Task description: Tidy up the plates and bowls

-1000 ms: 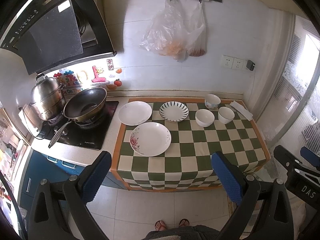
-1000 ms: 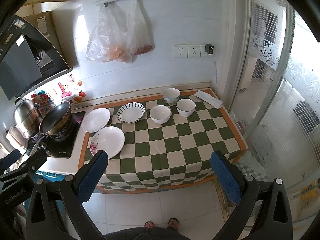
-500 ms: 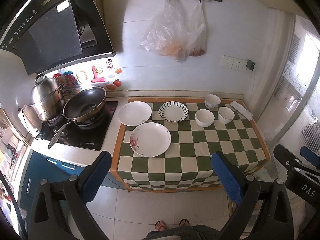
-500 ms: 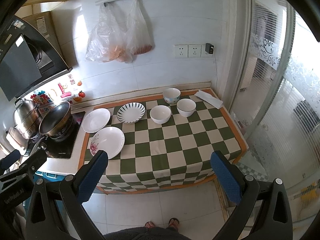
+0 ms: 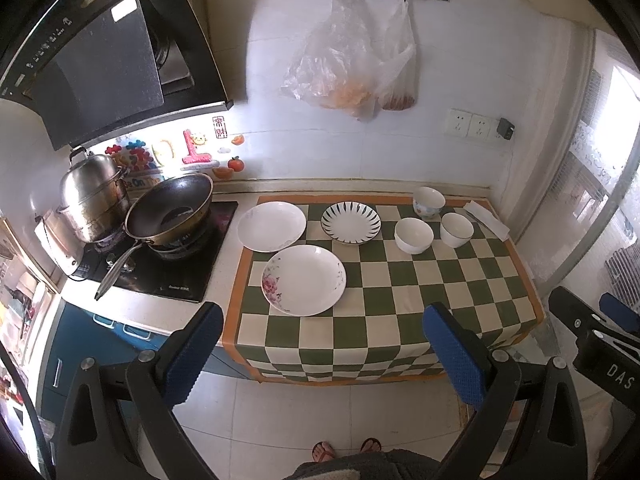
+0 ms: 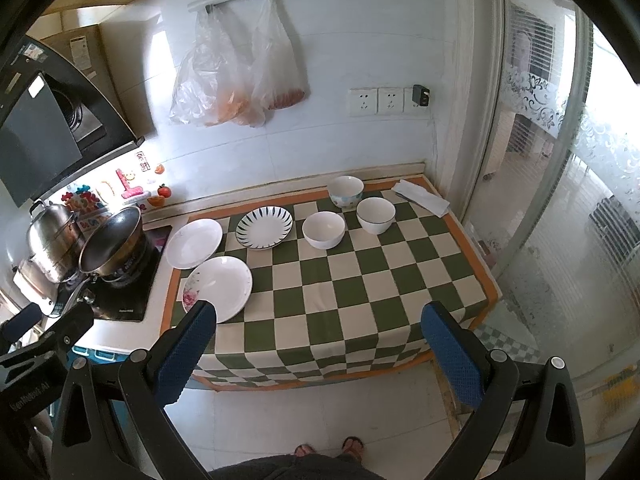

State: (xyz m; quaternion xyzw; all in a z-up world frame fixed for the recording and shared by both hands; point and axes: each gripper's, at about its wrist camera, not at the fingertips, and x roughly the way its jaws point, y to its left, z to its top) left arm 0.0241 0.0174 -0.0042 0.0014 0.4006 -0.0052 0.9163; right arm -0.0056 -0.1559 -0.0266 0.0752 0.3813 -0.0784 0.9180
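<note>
Three plates lie on the left of the green checked cloth point(image 5: 400, 304): a floral plate point(image 5: 303, 279) in front, a plain white plate point(image 5: 271, 225) behind it, and a striped plate point(image 5: 351, 223) beside that. Three bowls stand at the back right: a white bowl point(image 5: 413, 235), a rimmed white bowl point(image 5: 456, 229) and a patterned bowl point(image 5: 428, 201). The same dishes show in the right wrist view, with the floral plate point(image 6: 218, 288) nearest. My left gripper point(image 5: 324, 348) and right gripper point(image 6: 316, 344) both hang open and empty, high above the counter's front edge.
A wok point(image 5: 170, 210) and a steel pot point(image 5: 93, 196) sit on the stove at the left. A folded white cloth point(image 5: 486, 218) lies at the back right corner. Plastic bags point(image 5: 352, 64) hang on the wall. A glass door point(image 6: 560, 220) stands on the right. The person's feet point(image 5: 346, 448) are on the floor tiles.
</note>
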